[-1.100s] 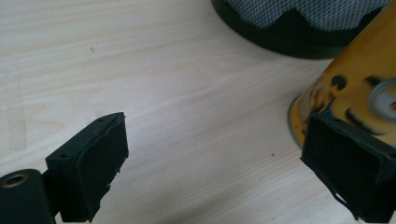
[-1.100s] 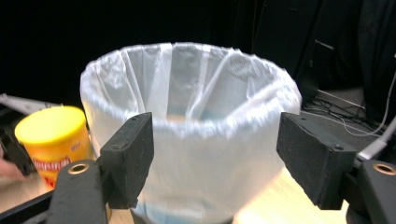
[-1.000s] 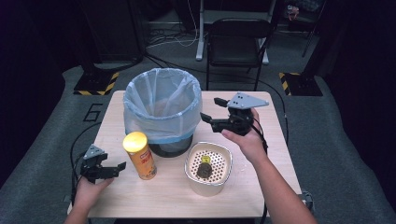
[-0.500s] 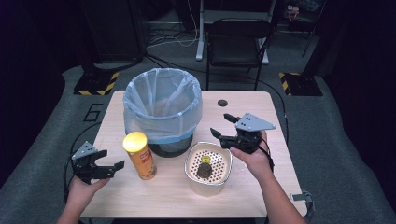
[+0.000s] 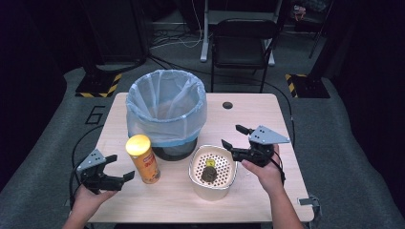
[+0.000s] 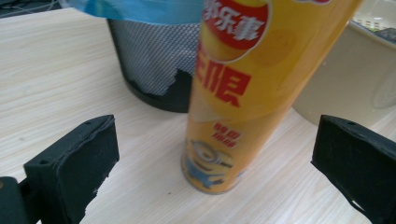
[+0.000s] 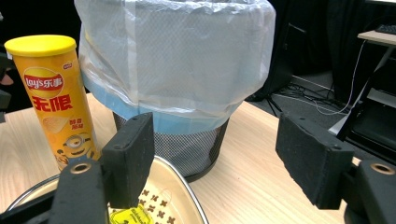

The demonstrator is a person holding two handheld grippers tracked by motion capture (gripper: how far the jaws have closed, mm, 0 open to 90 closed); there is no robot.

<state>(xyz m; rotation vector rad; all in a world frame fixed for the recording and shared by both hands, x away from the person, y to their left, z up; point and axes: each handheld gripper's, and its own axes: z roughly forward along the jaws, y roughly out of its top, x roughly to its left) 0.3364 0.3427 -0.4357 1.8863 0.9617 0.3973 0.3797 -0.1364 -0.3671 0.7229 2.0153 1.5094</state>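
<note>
Since the earlier frame, the right hand-held gripper (image 5: 230, 136) is coming down from beside the bin's rim toward the colander, and the left hand-held gripper (image 5: 121, 167) is opening its jaws wider, with nothing pressed between them.

From the high view, the left hand-held gripper is hovering spread at the front left of the worktop (image 5: 267, 119), pointing at the yellow Lay's crisp can (image 5: 143, 159), which is standing upright just beside it. Behind the can, the black mesh waste bin (image 5: 166, 114) with its pale blue liner is standing. The cream colander (image 5: 213, 172) is sitting to the right of the can, with a small dark object (image 5: 208, 173) lying in it. The right hand-held gripper is hanging over the colander's right rim, jaws apart and holding nothing.

From the left gripper view, the crisp can (image 6: 233, 93) is standing ahead between the two spread jaws, not touching them; the bin (image 6: 154, 70) and the colander (image 6: 345, 84) are behind it.

From the right gripper view, the jaws are standing wide over the colander (image 7: 175, 196), and the bin (image 7: 177, 70) and the crisp can (image 7: 53, 98) are rising beyond.
</note>
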